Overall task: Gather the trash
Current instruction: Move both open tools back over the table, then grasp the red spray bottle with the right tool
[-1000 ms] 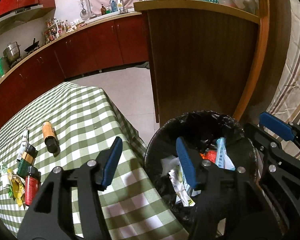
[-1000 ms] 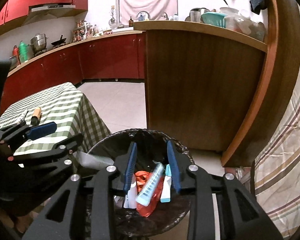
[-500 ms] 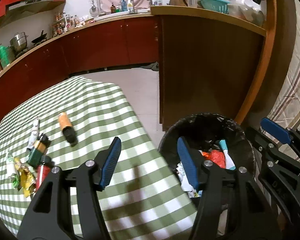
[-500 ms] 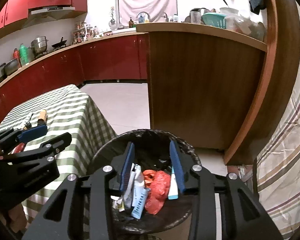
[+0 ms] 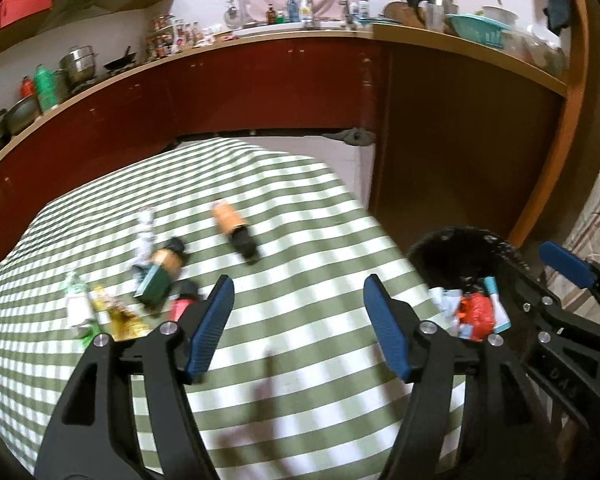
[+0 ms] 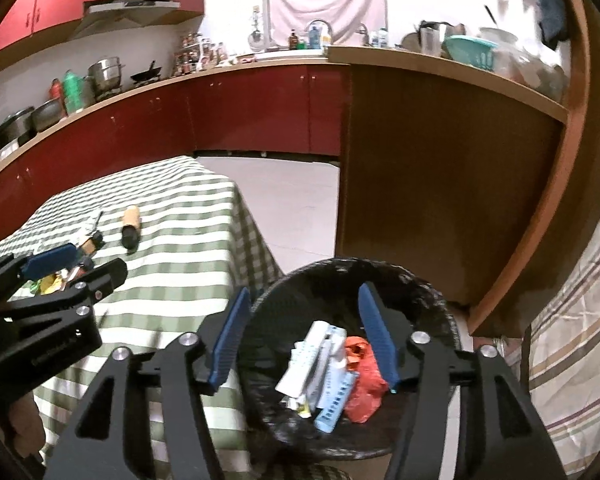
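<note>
The bench draped in a green-and-white checked cloth [image 5: 300,240] served as the landmark. Above its near part the left gripper [image 5: 298,320] hung with its blue-padded jaws spread wide and nothing between them. Towards the bench's left side lay the remaining trash: an orange cylindrical bottle with a black cap [image 5: 236,232] on its side, a dark green carton with an orange end [image 5: 160,276], a crumpled white wrapper [image 5: 144,236], a red bottle [image 5: 180,306] and a yellow foil wrapper [image 5: 118,318], the last few close together. Just beside the bench's right edge stood the round bin lined with a black plastic bag [image 6: 432,300], holding white tubes, a pale blue strip and a crumpled red bag [image 6: 364,380]. The right gripper [image 6: 304,340] hung over that bin, jaws likewise wide apart and empty.
</note>
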{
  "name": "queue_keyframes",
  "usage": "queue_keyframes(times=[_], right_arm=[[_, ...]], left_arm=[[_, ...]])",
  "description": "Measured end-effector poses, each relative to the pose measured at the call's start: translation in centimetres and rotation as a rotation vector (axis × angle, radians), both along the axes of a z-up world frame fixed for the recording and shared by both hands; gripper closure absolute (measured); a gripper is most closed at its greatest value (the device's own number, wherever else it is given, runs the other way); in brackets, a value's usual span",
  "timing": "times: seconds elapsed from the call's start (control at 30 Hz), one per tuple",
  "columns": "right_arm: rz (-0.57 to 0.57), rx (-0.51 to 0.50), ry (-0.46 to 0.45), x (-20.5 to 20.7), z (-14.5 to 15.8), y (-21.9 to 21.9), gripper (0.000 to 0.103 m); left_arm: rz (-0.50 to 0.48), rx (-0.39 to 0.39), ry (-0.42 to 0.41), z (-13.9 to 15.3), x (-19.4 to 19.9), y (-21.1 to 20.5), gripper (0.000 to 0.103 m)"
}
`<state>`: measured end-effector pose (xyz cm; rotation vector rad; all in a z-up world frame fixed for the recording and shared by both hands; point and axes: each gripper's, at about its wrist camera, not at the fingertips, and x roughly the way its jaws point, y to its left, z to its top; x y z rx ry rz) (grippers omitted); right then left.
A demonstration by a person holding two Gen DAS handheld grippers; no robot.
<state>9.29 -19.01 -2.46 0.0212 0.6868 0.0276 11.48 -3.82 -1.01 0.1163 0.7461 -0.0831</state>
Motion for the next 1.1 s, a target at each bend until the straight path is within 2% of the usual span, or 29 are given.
queue_keyframes(times=[0.13,0.77,1.1], right_arm=[[0.038,-0.004,0.0,0.2,0.3,2.4,0.039],[0.253,-0.005,0.051,2.4,-0.3,15.2,0.039],[0.282,-0.041,0.106,4.5,-1.1,19.5,0.039]], left_arm=[[0.058,-0.002,-0.001,0.3,-0.6,3.3,0.033],[0.346,0.03,0.03,-0.4,-3.1,19.3,0.031],[0.439,0.038,0.041,-1.0,-3.8,24.8,0.03]])
